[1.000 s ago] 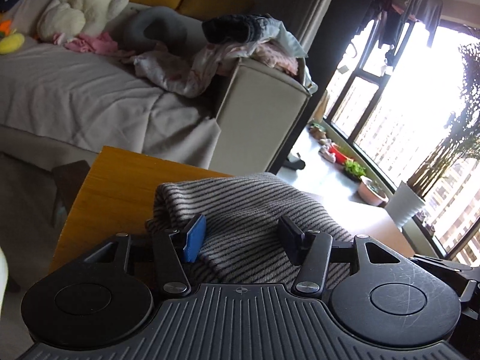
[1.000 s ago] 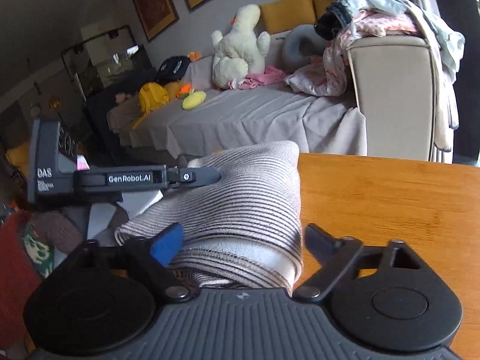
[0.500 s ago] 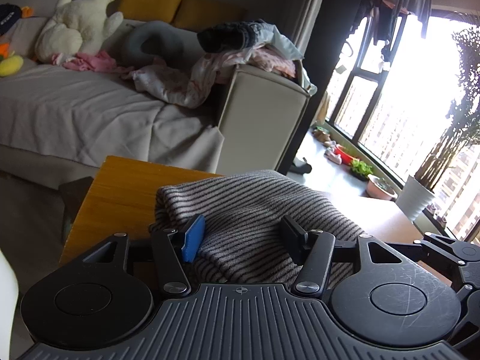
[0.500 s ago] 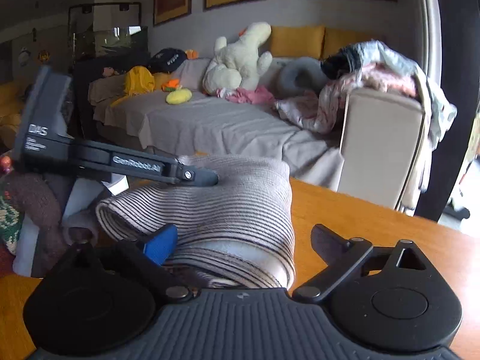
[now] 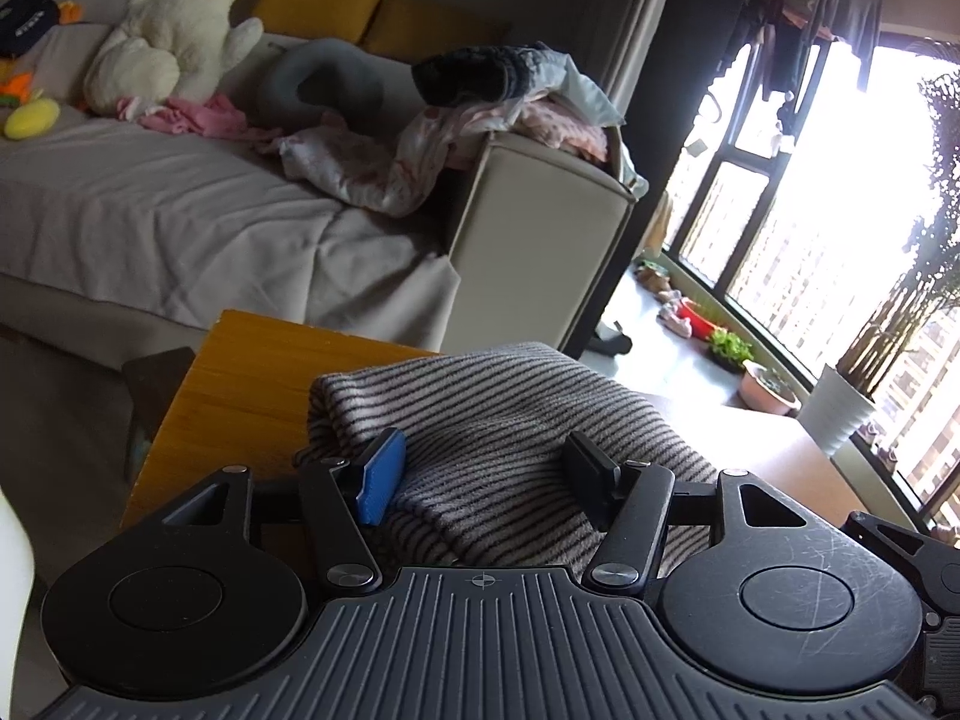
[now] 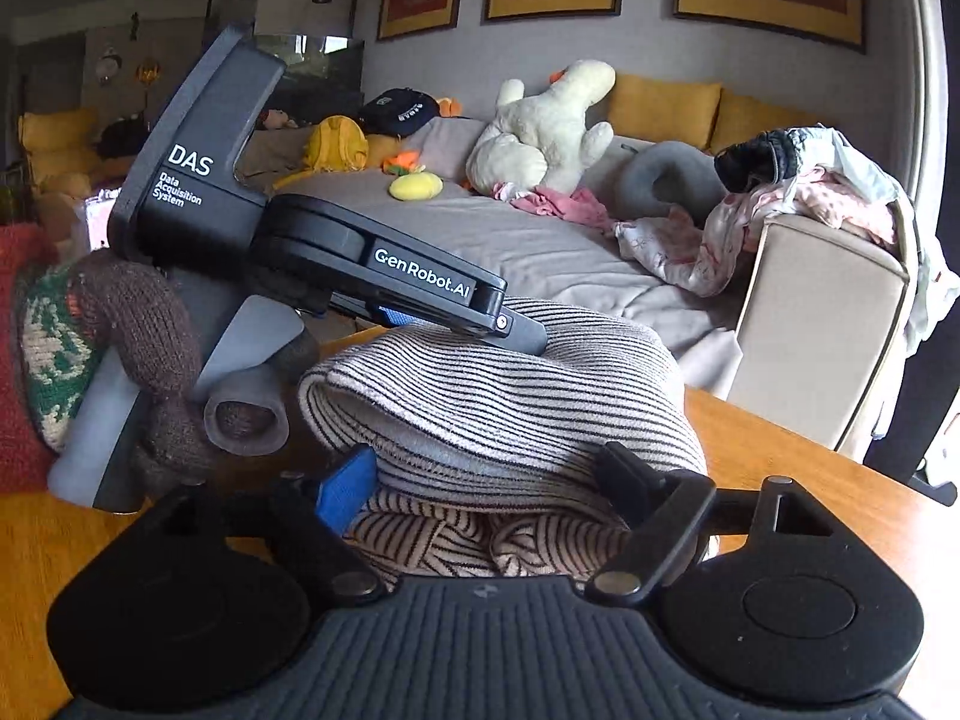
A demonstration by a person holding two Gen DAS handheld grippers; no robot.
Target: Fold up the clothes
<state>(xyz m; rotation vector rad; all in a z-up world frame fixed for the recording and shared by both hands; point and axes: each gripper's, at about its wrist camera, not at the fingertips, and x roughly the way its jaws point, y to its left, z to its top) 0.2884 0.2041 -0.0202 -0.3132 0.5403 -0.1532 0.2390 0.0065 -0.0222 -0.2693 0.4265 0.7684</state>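
Wooden table (image 6: 798, 474), one folded striped garment (image 6: 510, 414), two grippers, left gripper (image 5: 480, 468) and right gripper (image 6: 480, 486), jaws spread around it

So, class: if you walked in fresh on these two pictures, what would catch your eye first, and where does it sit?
First the striped garment, bundled on the wooden table between both open grippers: the right gripper straddles its near edge, and the left gripper rests on top. Behind, a white plush duck sits on the grey sofa, with loose clothes heaped on its armrest.

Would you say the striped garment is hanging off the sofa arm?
No, the striped garment lies bunched on the wooden table, apart from the sofa arm.
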